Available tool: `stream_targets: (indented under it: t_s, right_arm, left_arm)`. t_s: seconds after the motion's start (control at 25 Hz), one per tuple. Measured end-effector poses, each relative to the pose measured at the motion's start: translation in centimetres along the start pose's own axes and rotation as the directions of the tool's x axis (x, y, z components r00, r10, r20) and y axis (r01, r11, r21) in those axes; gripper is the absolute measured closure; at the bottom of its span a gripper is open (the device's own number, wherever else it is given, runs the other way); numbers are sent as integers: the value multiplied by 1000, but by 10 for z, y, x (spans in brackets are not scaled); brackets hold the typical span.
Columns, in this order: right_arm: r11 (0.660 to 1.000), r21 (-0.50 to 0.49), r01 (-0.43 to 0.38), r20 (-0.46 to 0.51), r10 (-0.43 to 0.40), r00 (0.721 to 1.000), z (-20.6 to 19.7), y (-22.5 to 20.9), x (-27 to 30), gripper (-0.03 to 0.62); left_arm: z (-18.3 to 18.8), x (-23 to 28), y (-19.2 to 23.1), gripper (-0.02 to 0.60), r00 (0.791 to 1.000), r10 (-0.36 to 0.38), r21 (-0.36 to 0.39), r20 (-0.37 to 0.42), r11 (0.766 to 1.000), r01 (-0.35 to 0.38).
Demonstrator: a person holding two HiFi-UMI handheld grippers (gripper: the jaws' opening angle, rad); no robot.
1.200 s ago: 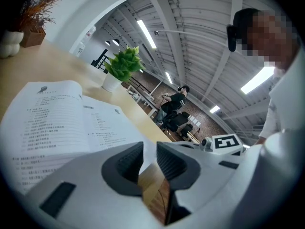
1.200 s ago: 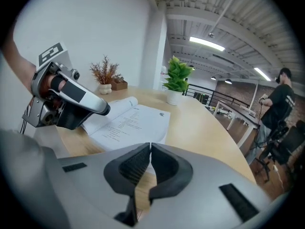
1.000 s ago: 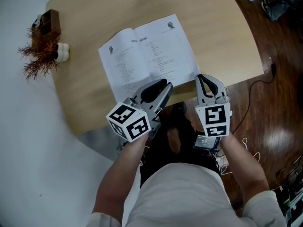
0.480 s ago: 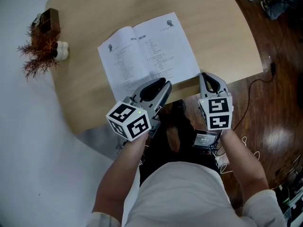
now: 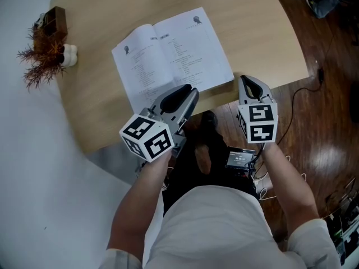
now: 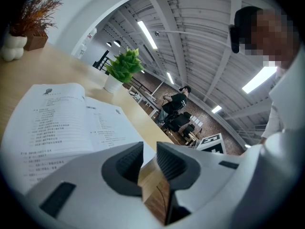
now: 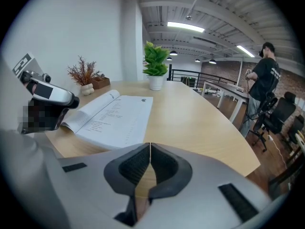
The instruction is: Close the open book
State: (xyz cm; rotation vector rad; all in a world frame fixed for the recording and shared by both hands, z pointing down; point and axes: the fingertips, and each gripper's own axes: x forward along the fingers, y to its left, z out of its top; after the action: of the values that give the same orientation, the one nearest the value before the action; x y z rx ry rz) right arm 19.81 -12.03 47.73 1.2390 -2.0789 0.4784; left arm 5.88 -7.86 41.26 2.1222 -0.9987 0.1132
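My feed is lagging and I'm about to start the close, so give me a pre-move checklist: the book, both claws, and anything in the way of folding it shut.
1. Book lies open and flat on the table: ok.
2. Nothing rests on its pages: ok.
3. Left claw open and empty, at the book's near edge: ok.
4. Left claw touching the book: cannot tell.
5. Right claw ready to take a page: not ok. Its jaws are together and empty, off the book's near right corner.
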Motion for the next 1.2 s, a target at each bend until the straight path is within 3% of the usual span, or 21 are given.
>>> stream_targets:
  t_s: [0.76, 1.2]
  right_arm:
    - [1000, -12, -23, 98, 24, 995, 45, 15, -40, 592]
    - [996, -77, -37, 119, 46, 992, 62, 47, -81, 592]
  left_arm:
    - [22, -47, -15, 520, 998, -13, 28, 64, 1000, 12]
    - [43, -96, -45, 520, 991, -43, 83, 127, 996, 32]
